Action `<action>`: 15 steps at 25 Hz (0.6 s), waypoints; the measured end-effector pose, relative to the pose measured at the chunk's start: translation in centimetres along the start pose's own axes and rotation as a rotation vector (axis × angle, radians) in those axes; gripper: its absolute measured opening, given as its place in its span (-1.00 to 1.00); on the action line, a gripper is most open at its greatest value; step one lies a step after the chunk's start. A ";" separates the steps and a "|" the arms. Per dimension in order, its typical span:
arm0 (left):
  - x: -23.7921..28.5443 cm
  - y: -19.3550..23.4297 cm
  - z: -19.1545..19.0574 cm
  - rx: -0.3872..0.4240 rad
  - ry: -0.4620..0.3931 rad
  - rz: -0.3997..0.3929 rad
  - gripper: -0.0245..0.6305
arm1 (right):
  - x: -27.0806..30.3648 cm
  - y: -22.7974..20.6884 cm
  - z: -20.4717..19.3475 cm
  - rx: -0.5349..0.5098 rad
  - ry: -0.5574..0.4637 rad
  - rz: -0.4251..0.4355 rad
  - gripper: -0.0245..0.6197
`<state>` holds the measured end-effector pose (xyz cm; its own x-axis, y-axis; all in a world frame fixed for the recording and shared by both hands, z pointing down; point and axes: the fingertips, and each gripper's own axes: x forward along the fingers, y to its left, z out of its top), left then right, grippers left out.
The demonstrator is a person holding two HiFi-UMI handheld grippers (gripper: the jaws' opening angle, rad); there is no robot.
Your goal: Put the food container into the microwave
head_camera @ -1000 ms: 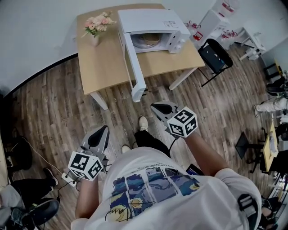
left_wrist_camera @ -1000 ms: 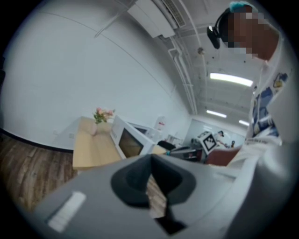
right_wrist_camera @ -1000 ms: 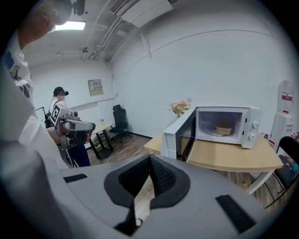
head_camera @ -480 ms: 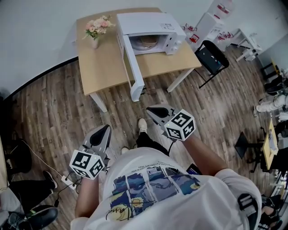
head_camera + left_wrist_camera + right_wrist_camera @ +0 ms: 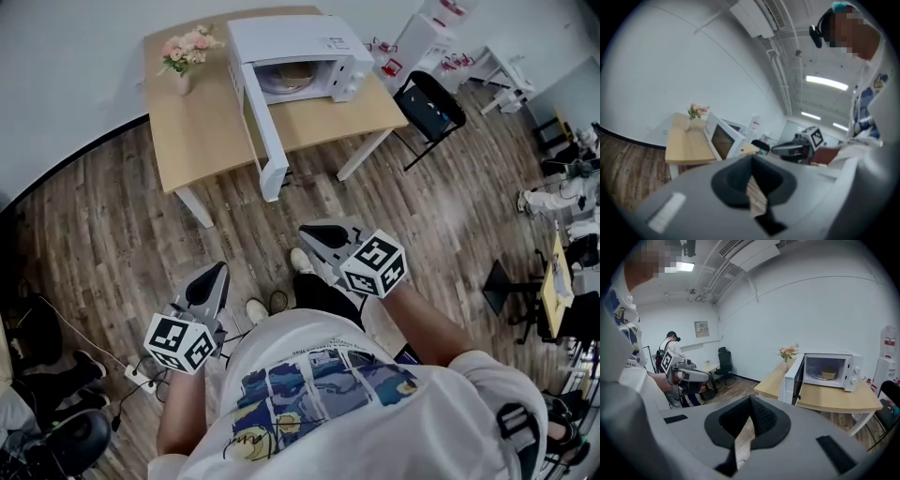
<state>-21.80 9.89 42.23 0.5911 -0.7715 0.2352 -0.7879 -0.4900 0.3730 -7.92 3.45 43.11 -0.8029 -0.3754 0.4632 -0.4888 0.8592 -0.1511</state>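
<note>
Container (image 5: 828,373): one, inside one microwave (image 5: 291,37); left tool (image 5: 220,269), right tool (image 5: 307,231) closed.

A floor (image 5: 112,234) of dark wood planks is laid throughout, edged by a black skirting (image 5: 75,164) below a plain white wall (image 5: 66,84). A light wooden desk (image 5: 202,141) on white legs is set against that wall, with a vase of pink flowers (image 5: 186,47) at its far corner. A black chair (image 5: 429,105) is placed just beside the desk. Strip lights (image 5: 826,82) and an air-conditioning unit (image 5: 750,251) are mounted overhead.
</note>
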 end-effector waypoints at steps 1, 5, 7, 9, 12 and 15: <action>0.1 -0.2 -0.1 0.001 0.001 0.000 -0.90 | -0.3 0.1 -0.1 0.000 0.001 0.003 -0.90; 1.0 -0.6 -0.3 0.004 0.001 0.025 -0.90 | -1.1 0.1 -0.4 -0.009 -0.014 0.034 -0.90; 2.0 -1.1 -0.7 -0.003 0.011 0.037 -0.90 | -1.7 0.0 -0.5 -0.023 -0.028 0.045 -0.90; 3.5 -2.2 -0.9 -0.007 0.025 0.034 -0.90 | -2.9 -0.5 -0.6 -0.033 -0.042 0.052 -0.90; 6.7 -5.4 -0.4 0.006 0.035 0.002 -0.90 | -5.9 -2.2 -1.1 -0.034 -0.056 0.046 -0.90; 10.9 -8.7 0.1 0.038 0.045 -0.038 -0.90 | -9.0 -5.1 -1.9 -0.028 -0.068 0.023 -0.90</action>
<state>-8.50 5.66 41.45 0.6275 -0.7331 0.2622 -0.7700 -0.5344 0.3486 2.48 3.12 41.37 -0.8356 -0.3774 0.3991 -0.4611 0.8769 -0.1361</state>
